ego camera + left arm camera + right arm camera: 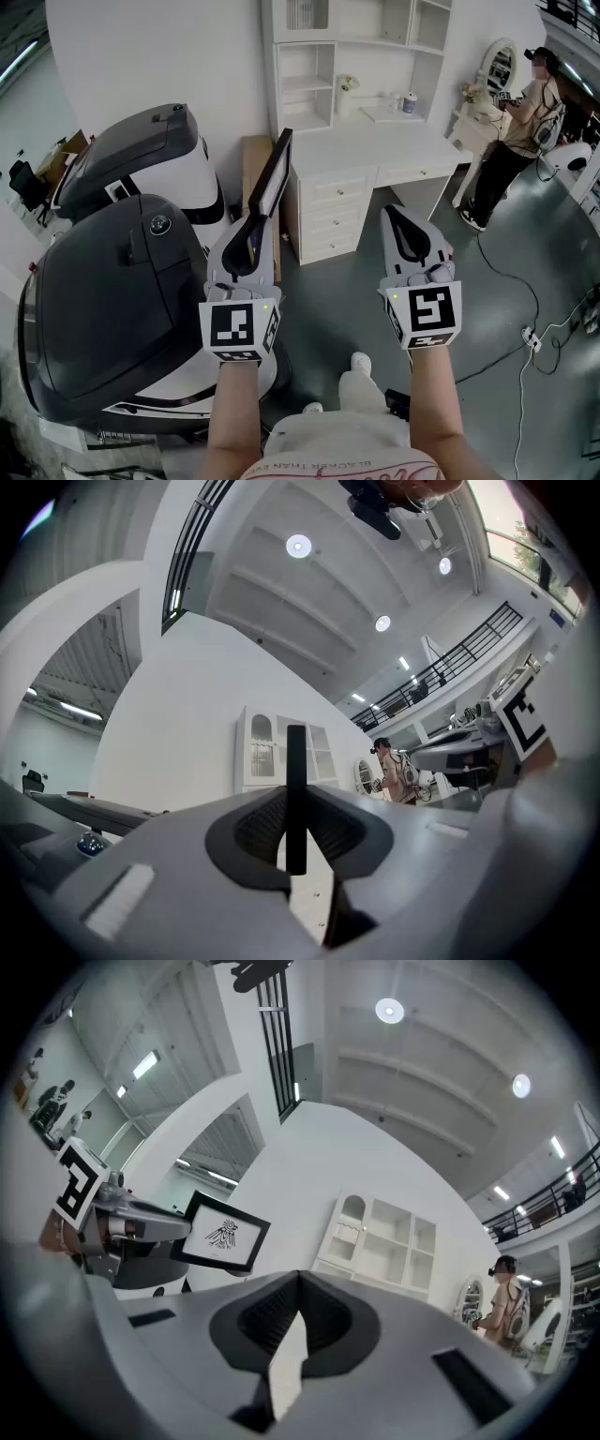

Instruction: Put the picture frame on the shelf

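Observation:
A black picture frame (273, 176) stands edge-on between the jaws of my left gripper (256, 223), which is shut on its lower edge. In the left gripper view the frame's thin dark edge (296, 789) rises straight up from that gripper (296, 829). The right gripper view shows the frame's face (223, 1233), white with a small black bird drawing. My right gripper (401, 217) hovers to the right, shut and empty, its tips meeting (298, 1283). The white desk with a shelf unit (309, 86) stands just ahead; the shelf unit also shows beyond the jaws (272, 754) (386, 1241).
Two large grey-and-white machine housings (112, 281) (155, 155) crowd the left side. A brown board (253, 159) leans beside the desk. A person (525, 122) stands at the far right near a vanity mirror (501, 62). A cable and power strip (530, 337) lie on the grey floor.

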Demonstrator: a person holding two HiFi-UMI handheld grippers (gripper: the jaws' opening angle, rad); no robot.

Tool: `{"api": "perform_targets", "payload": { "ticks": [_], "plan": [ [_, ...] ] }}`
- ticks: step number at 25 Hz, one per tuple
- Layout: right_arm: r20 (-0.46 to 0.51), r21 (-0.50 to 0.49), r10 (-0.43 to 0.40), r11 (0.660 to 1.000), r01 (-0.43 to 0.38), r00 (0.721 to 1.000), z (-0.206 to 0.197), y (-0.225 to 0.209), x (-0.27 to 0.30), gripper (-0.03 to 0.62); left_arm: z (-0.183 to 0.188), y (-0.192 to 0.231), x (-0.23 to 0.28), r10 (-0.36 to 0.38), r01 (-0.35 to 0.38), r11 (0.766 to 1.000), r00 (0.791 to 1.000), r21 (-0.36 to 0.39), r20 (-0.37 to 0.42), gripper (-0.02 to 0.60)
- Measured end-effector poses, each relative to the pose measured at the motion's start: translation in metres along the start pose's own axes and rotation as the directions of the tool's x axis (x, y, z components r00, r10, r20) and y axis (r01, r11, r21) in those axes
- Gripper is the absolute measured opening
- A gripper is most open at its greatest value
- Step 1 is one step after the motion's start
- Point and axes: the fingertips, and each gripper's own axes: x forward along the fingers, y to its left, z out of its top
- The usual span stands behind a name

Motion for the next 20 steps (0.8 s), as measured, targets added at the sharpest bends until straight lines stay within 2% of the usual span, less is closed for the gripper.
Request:
{"api": "perform_targets", "payload": {
  "ticks": [6,11,20],
  "plan": [
    [0.000,0.030,-0.010,0.999,0.010,1.000,-0.022,-0.024,0.027,0.008,-0.010,0.004,0.038,0.010,-0.010,1.000,1.000,0.006,-0.005,0.067],
    [0.048,0.091,-0.019,0.996,0.015,0.999,-0.040,-0.058,0.064,0.008,-0.022,0.005,0.084,0.029,-0.028,0.999,1.000,0.014,-0.012,0.067],
    [0.063,0.098,0.045,0.994,-0.051,0.997,-0.077,-0.114,0.154,0.008,-0.040,0.005,0.188,0.068,-0.068,0.997,0.998,0.034,-0.012,0.067]
  ]
}}
